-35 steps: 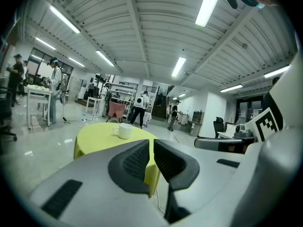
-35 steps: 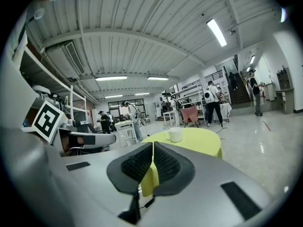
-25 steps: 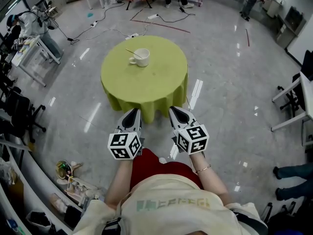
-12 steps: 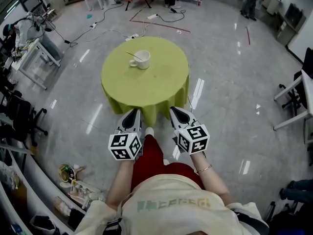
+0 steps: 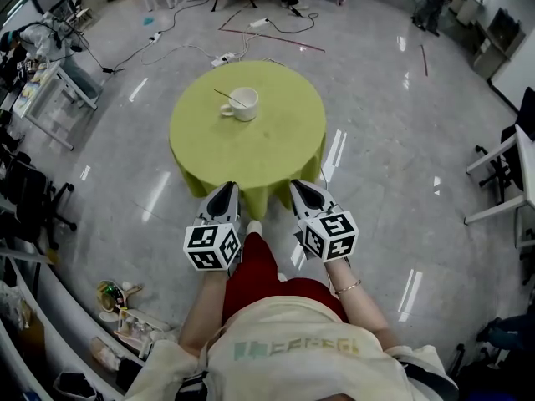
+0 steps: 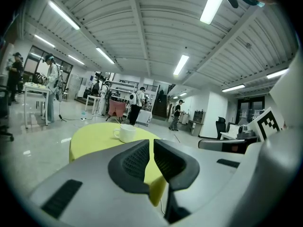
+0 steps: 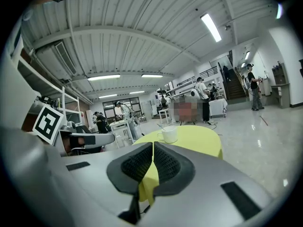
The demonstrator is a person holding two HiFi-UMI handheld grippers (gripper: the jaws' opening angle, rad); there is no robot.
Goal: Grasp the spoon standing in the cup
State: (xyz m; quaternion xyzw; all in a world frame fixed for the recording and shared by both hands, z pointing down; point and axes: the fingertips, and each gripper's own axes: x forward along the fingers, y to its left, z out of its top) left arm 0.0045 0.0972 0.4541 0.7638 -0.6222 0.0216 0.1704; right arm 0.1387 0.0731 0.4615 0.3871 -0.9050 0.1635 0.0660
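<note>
Count: one round table (image 5: 251,153) under a yellow-green cloth, one white cup (image 5: 244,103), one spoon (image 5: 224,95), and two grippers, each bearing one marker cube. The cup stood on the far half of the table, slightly to the person's left of its centre, with its handle turned to the left. The spoon leaned in the cup, its handle rising over the rim towards the far left.

Compared with the head view one second earlier, the table sat a little lower in frame, and so nearer. A red-clad leg (image 5: 255,266) had come forward, with a light shoe (image 5: 255,225) showing between the grippers. Both grippers kept the same places in that view.

The left gripper (image 5: 224,190) and right gripper (image 5: 303,187) were held side by side over the floor at the table's near edge, both pointing towards the cup. In each gripper view the ribbed pads were pressed together, leaving only a thin slit with nothing gripped; the tablecloth showed beyond it. The cup and spoon lay well ahead of both sets of tips, across the near half of the table, touched by neither gripper
</note>
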